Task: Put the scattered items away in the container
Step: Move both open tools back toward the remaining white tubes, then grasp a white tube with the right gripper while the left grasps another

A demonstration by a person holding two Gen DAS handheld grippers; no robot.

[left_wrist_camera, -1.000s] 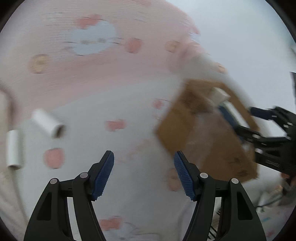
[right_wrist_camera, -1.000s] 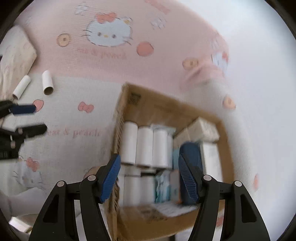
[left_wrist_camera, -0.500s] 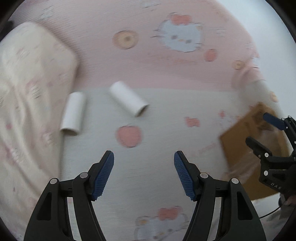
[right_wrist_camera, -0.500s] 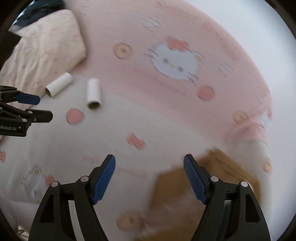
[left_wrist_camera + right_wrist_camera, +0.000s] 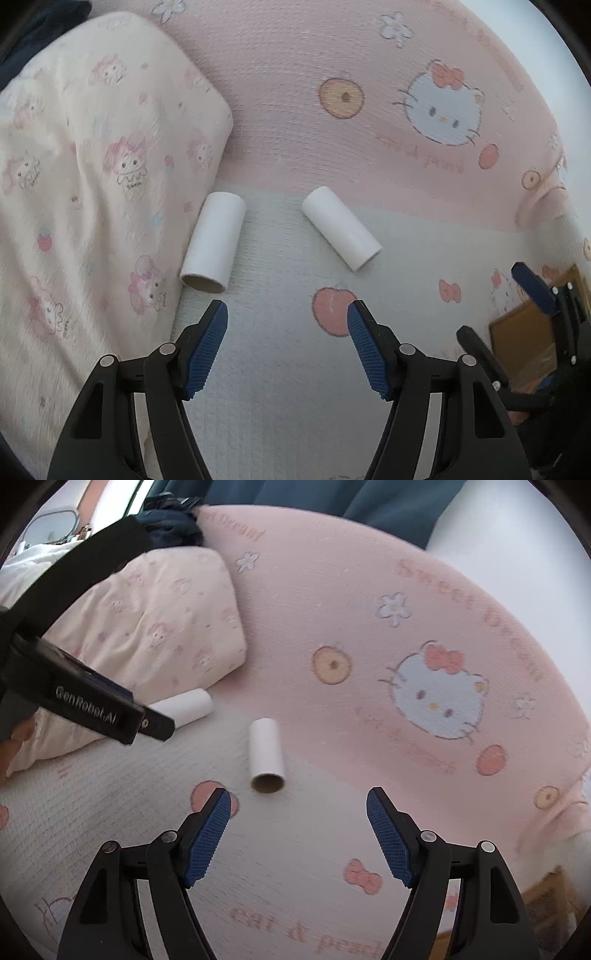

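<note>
Approach step for the last loose items: two white paper rolls on the bed sheet (image 5: 295,387), cardboard box (image 5: 517,332) off at the right edge of the left wrist view, only a corner showing. Left gripper (image 5: 287,347) spread wide, nothing between the blue pads; left roll (image 5: 214,243) lying just ahead of its left fingertip, open cardboard end toward the camera, close beside the cream pillow (image 5: 92,166). Right gripper (image 5: 298,834) likewise spread and empty; right roll (image 5: 266,755) just ahead and slightly left of centre, open end facing the jaws, near but not touching. Rolls well apart from each other, neither yet straddled. Next move, by judgement: advance each tool so the pads flank a roll across its width, likely with some turn of the wrist to square up, then close gently, since hollow tubes probably crush or roll away under a skewed pinch. Left roll partly hidden behind the left tool in the right wrist view.
</note>
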